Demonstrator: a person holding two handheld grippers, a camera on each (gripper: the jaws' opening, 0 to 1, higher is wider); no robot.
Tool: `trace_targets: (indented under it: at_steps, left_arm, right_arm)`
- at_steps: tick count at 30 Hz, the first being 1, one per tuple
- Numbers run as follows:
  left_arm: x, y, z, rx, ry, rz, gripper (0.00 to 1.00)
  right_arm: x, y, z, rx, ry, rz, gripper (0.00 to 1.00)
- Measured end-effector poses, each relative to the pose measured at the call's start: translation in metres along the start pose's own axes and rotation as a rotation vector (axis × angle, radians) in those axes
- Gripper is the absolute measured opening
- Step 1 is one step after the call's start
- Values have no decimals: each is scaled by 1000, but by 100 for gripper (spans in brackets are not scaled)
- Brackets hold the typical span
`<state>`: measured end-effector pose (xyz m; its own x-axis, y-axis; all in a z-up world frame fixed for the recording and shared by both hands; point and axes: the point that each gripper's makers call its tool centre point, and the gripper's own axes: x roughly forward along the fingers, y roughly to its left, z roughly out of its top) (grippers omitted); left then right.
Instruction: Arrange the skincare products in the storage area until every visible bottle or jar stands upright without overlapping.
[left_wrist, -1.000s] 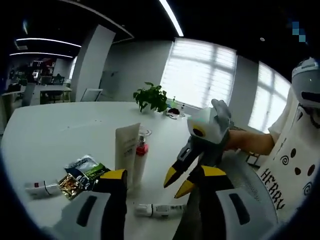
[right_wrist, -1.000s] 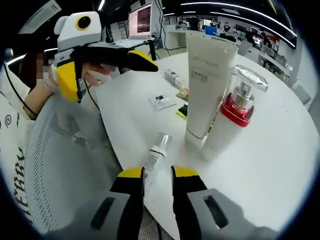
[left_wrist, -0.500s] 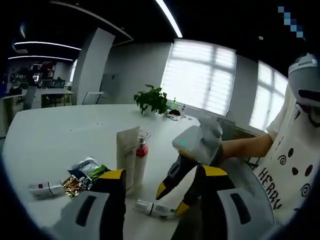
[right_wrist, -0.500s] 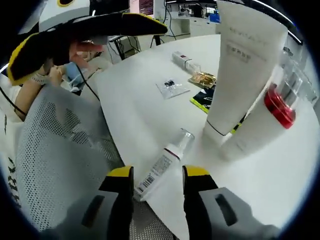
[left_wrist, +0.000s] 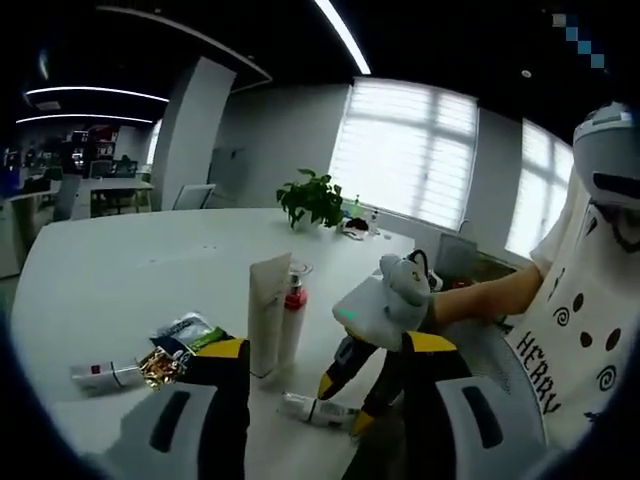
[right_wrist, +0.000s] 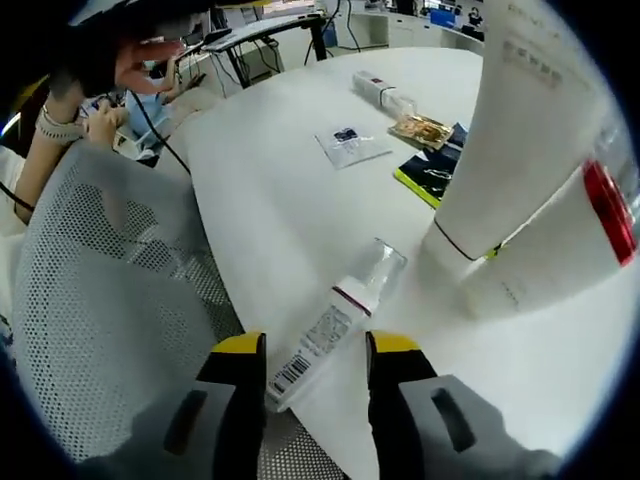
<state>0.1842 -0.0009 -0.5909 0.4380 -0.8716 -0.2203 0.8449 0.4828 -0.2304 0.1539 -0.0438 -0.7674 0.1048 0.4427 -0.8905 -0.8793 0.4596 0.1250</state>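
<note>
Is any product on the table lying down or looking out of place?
Yes. A small clear-capped bottle lies flat at the table edge, between the open right hand-held gripper. Another small bottle also lies flat.

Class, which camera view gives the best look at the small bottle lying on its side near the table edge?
The right gripper view: the lying bottle is close and large, its barcode and clear cap visible between the open right tool. The left gripper view shows it small, partly hidden.

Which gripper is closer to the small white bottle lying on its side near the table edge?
Right. The right gripper has its open jaws straddling the small white bottle. The left gripper hangs back from it, up above the table.
</note>
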Motion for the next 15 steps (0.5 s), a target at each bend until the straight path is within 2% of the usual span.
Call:
trace_targets:
  at_steps: [1,6,15]
  left_arm:
    - [0,-1,1,4,-1,-1,56]
    - [0,0,0,4,0,5,56]
    - [-2,1,-4,-1,6,17,55]
  right_arm:
    - [0,-4,1,-28,0,-28,39]
    - [-2,-8,0,-28,14,-33,31]
    - [-2,-13,-1,-73,42,-63,24]
